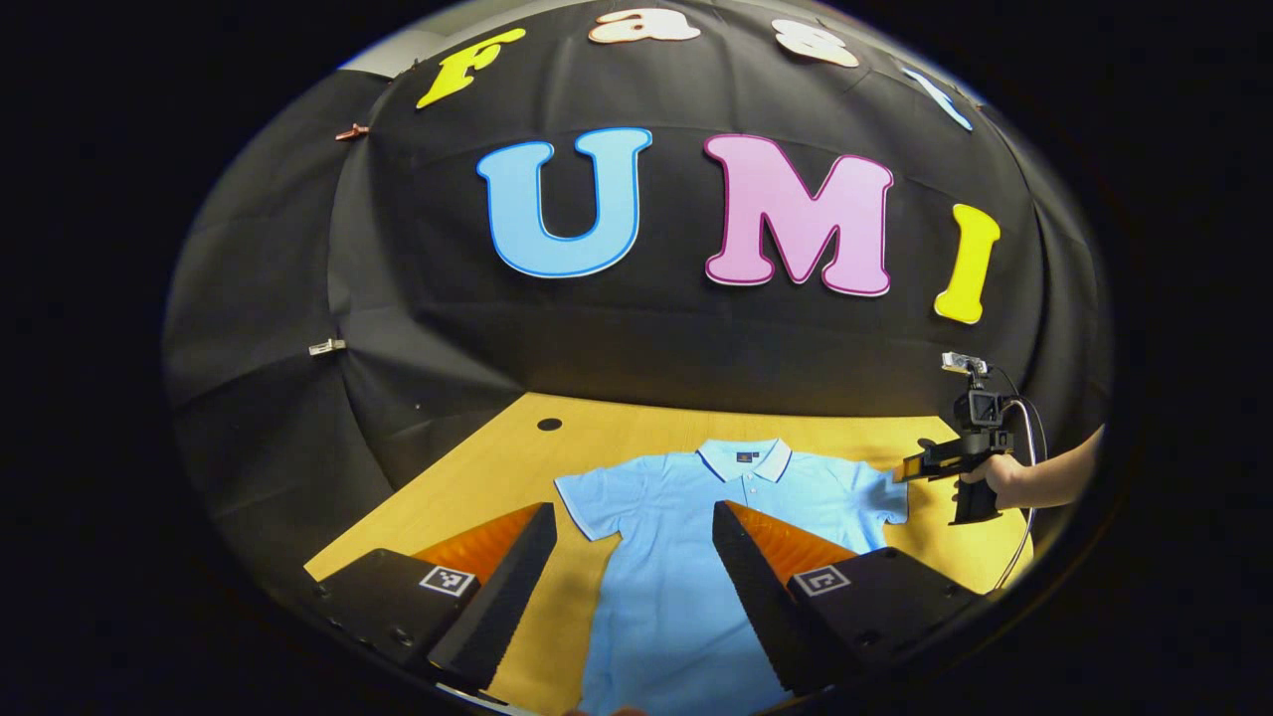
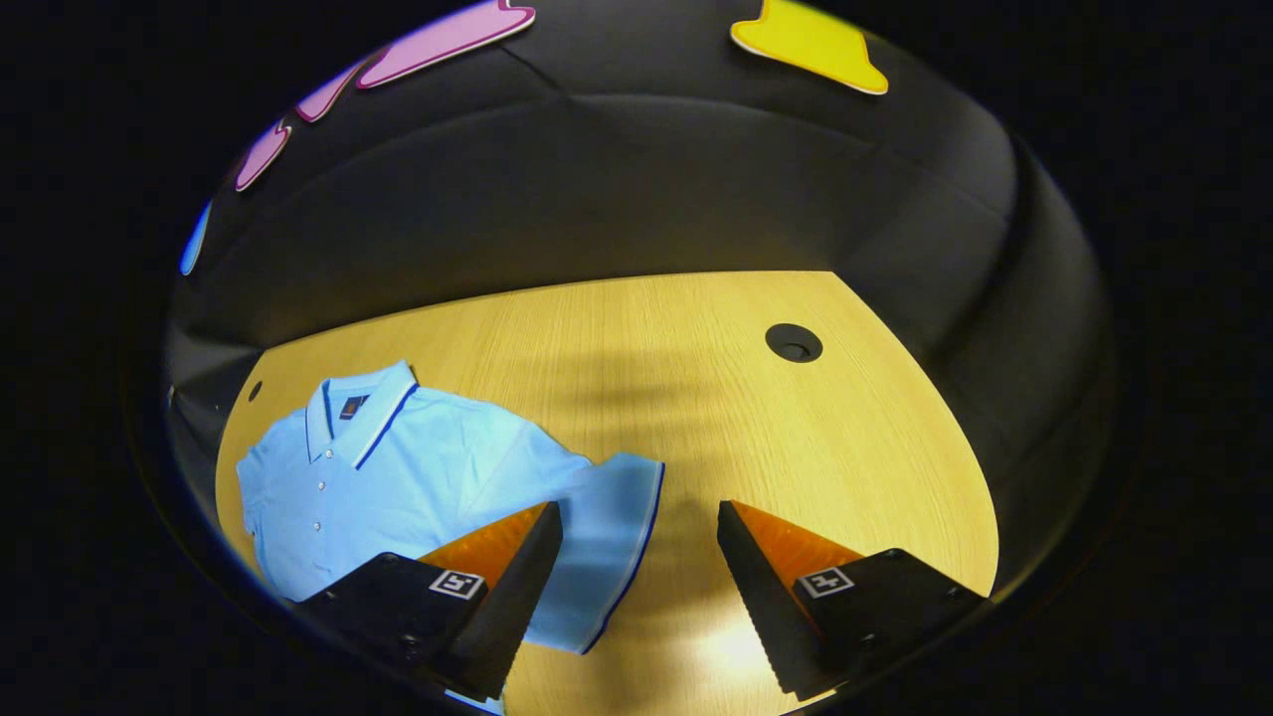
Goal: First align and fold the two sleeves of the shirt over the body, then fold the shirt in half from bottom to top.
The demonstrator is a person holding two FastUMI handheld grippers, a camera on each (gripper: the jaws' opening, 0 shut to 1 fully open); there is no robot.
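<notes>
A light blue polo shirt (image 1: 686,527) lies flat on the wooden table (image 1: 497,457), collar toward the far wall, both short sleeves spread out. My left gripper (image 1: 635,527) hovers open above the shirt's left side, nothing between its fingers. In the left gripper view the right gripper (image 1: 925,462), held by a hand (image 1: 995,475), sits at the shirt's right sleeve. In the right gripper view that sleeve (image 2: 607,537), edged with a dark stripe, lies between the fingers of my open right gripper (image 2: 641,532), close to the left finger (image 2: 517,587). The shirt's collar (image 2: 353,413) shows at left.
A round cable hole (image 2: 793,342) sits in the table (image 2: 796,447) to the right of the shirt, and another hole (image 1: 549,424) at the far left. The black cloth wall closes the back and sides. Bare wood lies right of the sleeve.
</notes>
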